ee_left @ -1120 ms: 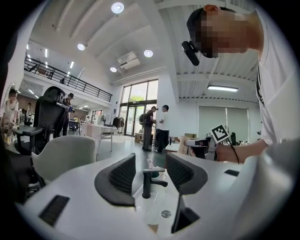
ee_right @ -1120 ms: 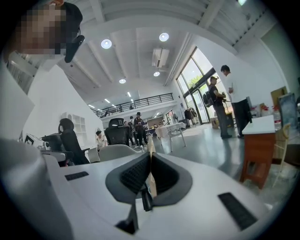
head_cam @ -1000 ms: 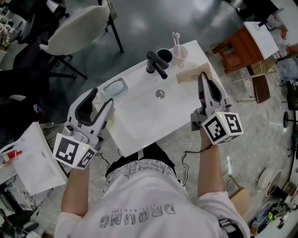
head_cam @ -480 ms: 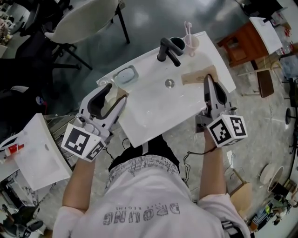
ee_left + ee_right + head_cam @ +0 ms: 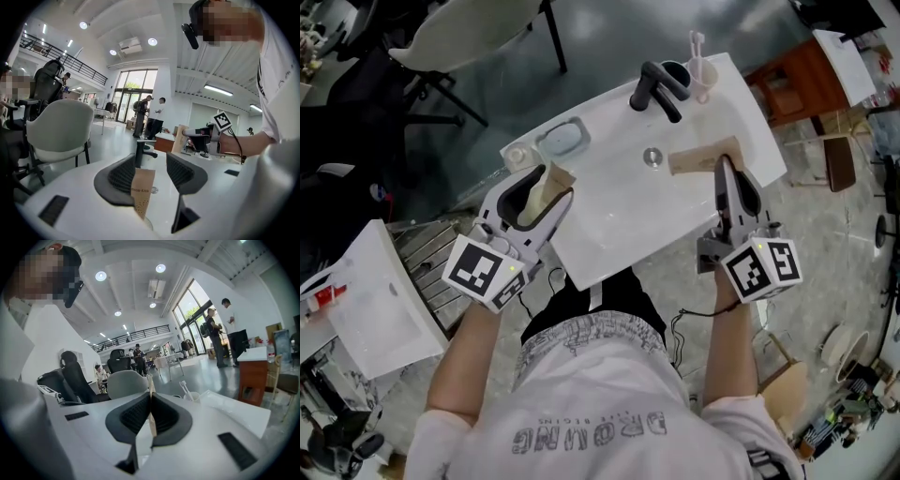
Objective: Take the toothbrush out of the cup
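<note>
A pale cup [image 5: 705,81] with a pink toothbrush [image 5: 696,42] standing in it sits at the far right corner of the white sink [image 5: 609,234]; the right gripper view shows the cup [image 5: 193,397] and toothbrush [image 5: 184,389] ahead. My right gripper [image 5: 724,165] [image 5: 151,397] is shut on a thin brown paper sheet [image 5: 701,156] over the sink's right rim, well short of the cup. My left gripper [image 5: 548,187] [image 5: 151,158] stands wide at the sink's left edge. A brown printed paper piece [image 5: 142,192] leans on its left jaw, with a gap to the other.
A black faucet [image 5: 659,84] and a black cup [image 5: 675,70] stand at the sink's back, left of the toothbrush cup. A soap dish [image 5: 561,141] lies at the back left, the drain [image 5: 652,157] mid-basin. A white chair [image 5: 469,37] and a wooden table [image 5: 797,84] flank the sink.
My left gripper has sunk and come in to the sink's left edge, with the brown paper piece between its jaws. My right gripper, still shut on its sheet, has shifted slightly along the right rim.
</note>
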The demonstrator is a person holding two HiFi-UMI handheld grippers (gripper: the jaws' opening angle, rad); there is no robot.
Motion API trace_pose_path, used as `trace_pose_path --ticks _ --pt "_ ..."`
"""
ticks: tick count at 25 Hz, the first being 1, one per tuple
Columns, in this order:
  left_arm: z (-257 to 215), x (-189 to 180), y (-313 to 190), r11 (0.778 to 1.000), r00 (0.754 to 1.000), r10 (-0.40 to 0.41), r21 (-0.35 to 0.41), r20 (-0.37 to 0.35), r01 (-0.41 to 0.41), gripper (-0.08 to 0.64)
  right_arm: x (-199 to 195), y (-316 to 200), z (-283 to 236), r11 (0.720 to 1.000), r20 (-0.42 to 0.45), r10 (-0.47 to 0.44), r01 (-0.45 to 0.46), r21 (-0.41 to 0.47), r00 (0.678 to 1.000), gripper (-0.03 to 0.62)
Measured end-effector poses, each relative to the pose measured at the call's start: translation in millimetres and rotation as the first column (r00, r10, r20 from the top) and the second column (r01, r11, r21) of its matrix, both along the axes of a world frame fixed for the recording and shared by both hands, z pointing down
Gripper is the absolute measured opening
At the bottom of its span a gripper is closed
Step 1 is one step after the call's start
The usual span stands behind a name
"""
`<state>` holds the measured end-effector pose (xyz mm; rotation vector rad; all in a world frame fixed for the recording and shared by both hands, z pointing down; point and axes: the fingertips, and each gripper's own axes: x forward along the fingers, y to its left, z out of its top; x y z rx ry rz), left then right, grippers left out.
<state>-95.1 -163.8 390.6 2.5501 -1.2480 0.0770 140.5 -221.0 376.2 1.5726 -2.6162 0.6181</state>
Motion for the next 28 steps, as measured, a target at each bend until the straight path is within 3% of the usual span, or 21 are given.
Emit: trace_pose_path --ticks 21,28 --pt "60 2 -5 0.996 0.998 0.042 -0.077 0.038 -0.039 0.252 -21 -1 37 0.997 -0.018 -0.038 0.037 -0.070 0.999 0.012" --pt "81 5 -2 0.993 0.994 0.055 -0.108 0.091 -0.045 0.253 -24 -3 50 0.994 -0.013 -0.052 0.050 -0.099 0.999 0.012"
